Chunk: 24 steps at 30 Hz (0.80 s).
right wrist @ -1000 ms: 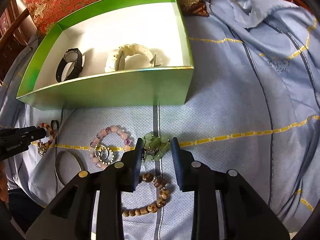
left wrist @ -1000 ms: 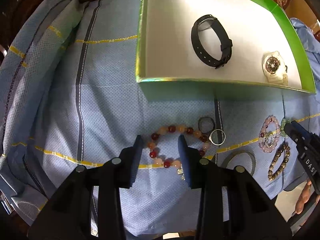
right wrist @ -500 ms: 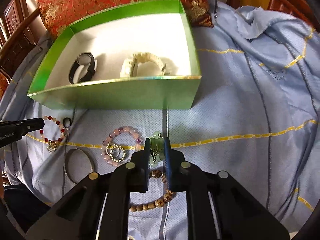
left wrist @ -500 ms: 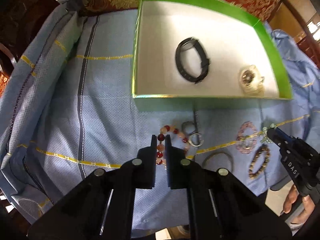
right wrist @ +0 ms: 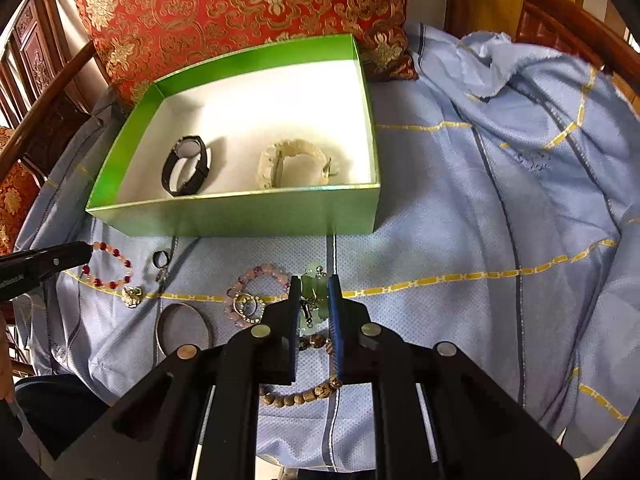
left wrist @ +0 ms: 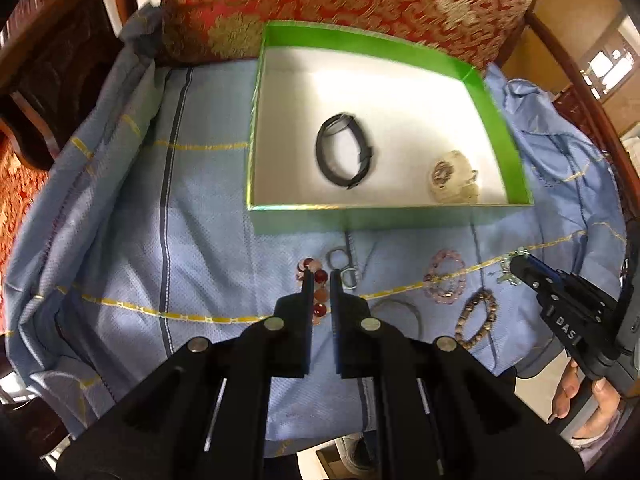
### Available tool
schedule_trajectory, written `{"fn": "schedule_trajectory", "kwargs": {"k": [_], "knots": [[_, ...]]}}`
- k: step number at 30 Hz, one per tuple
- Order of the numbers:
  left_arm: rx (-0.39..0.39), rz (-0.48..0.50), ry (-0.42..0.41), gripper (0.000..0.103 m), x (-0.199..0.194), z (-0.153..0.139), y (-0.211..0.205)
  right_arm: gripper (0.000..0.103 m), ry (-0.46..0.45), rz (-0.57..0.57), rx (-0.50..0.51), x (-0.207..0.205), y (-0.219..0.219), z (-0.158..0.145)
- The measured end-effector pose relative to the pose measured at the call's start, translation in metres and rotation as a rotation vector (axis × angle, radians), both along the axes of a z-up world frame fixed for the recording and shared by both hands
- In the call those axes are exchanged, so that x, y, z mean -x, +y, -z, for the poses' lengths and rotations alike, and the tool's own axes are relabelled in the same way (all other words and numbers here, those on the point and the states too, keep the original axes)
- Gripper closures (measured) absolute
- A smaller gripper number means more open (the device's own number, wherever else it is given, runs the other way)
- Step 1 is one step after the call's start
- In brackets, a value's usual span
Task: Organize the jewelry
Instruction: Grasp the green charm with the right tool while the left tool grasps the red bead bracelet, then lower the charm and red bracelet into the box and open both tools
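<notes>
Jewelry: two pieces gripped at once. Left gripper (left wrist: 320, 280) is pinched nearly closed on the red bead bracelet (right wrist: 108, 268); right gripper (right wrist: 314, 292) is pinched on the jade charm (right wrist: 314, 286). Both pieces hang at or just above the blue cloth (right wrist: 460, 208), near its front edge, just in front of the green box (right wrist: 240, 216).

Advice: lift straight up until the bracelet loop hangs clear, carry over the box's front wall, release low over bare white floor. The black watch (left wrist: 345, 151) and white watch (left wrist: 454, 176) already sit inside; drop beside them, not on top. Beads are round and slick, so the grip is likely marginal; move slowly. The charm's chain may snag on the brown bead bracelet (right wrist: 304, 394) below it.

Still on the cloth: pink bracelet (right wrist: 256, 292), bangle (right wrist: 184, 326), rings (left wrist: 340, 264).
</notes>
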<state>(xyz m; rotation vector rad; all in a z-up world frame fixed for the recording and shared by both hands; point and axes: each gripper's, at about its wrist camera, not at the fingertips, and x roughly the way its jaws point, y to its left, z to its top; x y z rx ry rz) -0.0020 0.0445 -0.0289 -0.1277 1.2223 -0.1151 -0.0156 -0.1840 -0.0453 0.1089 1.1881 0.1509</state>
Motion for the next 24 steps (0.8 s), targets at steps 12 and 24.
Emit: {"fn": "schedule_trajectory", "kwargs": {"k": [12,24], "knots": [[0.094,0.030,-0.145,0.095,-0.019,-0.054,-0.004,0.089,-0.126,-0.054,-0.051,-0.020,0.020,-0.055],[0.031,-0.132,-0.137,0.095,-0.095,-0.032,0.031,0.089,-0.113,-0.054,-0.018,-0.116,0.071,-0.017]]}}
